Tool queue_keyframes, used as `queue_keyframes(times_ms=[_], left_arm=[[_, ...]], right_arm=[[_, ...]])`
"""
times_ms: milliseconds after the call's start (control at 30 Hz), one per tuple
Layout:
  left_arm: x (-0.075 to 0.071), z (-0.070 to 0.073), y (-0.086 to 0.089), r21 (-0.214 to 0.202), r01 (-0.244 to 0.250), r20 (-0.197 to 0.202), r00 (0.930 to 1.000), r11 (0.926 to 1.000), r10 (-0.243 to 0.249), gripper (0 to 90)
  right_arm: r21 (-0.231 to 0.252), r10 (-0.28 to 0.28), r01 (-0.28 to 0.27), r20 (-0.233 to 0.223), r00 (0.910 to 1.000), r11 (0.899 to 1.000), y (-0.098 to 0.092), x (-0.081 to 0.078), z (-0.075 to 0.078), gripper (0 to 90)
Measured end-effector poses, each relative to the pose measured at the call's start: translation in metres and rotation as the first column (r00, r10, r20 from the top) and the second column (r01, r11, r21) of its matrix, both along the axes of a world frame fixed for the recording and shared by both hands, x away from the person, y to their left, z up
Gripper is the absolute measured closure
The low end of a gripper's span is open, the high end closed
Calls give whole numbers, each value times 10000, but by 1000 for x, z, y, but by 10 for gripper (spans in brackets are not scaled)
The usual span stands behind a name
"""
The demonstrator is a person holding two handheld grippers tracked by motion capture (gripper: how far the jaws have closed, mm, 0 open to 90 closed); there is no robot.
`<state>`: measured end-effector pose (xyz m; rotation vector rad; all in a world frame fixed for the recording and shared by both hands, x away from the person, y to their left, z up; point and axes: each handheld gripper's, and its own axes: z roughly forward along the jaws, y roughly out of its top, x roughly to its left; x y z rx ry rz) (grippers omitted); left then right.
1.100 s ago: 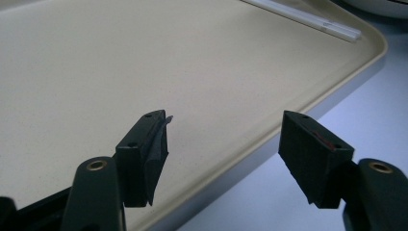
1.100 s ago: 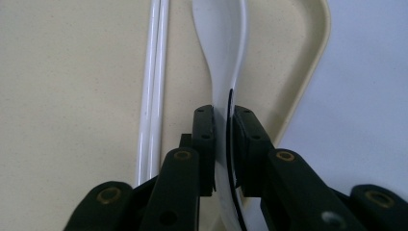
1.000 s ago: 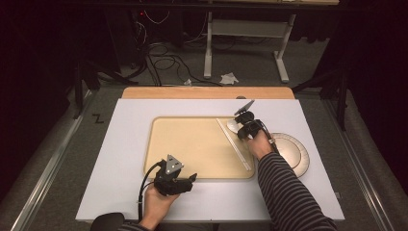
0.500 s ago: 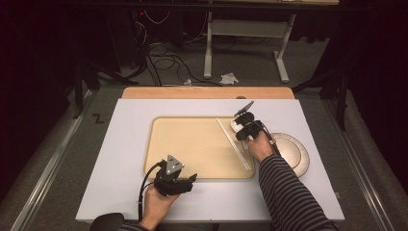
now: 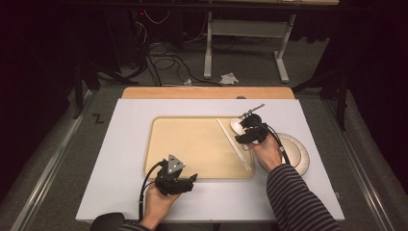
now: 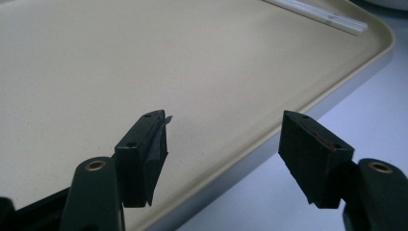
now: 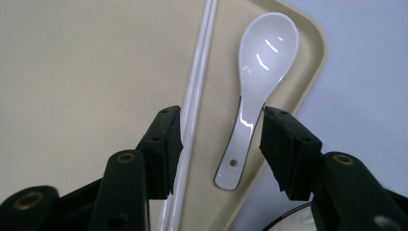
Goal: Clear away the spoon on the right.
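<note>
A white spoon is seen lying flat on the beige tray, in the tray's corner at about 2 o'clock in the high view; its bowl is turned up and its handle is pointed back at the right tongs. The right tongs are held just over the handle; their jaws have just been opening, and now they are spread wide with the handle between them, and the pads are not pressed on it. A pair of white chopsticks is laid just beside the spoon, at 9 o'clock of it in the right gripper view. A round plate is set on the white tabletop, near the tray's edge at 3 o'clock. The left tongs are held open over the tray's near edge, at about 6 o'clock; nothing is held in them.
</note>
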<state>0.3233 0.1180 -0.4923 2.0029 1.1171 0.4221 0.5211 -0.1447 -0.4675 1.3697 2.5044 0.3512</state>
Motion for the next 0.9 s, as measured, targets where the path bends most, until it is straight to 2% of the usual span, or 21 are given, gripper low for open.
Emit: queue_keyframes(times_ms=[100, 167, 300, 467, 700, 900], left_arm=[[0, 0, -1, 41, 33, -27, 10000, 10000, -33, 341], [1, -1, -1, 53, 26, -40, 10000, 10000, -26, 340], [1, -1, -2, 75, -11, -64, 10000, 10000, 11, 332], [3, -1, -2, 135, 29, -141, 9999, 9999, -27, 322], [5, -1, -6, 180, 119, -257, 9996, 9998, -114, 318], [9, -1, -12, 259, 332, -309, 9990, 9991, -324, 318]], right_arm=[[362, 313, -322, 253, 9992, 9988, -3, -5, 6, 488], [384, 478, -495, 446, 9979, 9980, -3, -11, 12, 481], [892, 719, -803, 944, 9929, 9928, -7, -22, 22, 478], [1251, 915, -1048, 1078, 9899, 9866, -12, -35, 28, 477], [1886, 1216, -1478, 1439, 9821, 9709, -20, -61, 34, 471], [2682, 1219, -1718, 1931, 9736, 9479, -37, -91, 39, 452]])
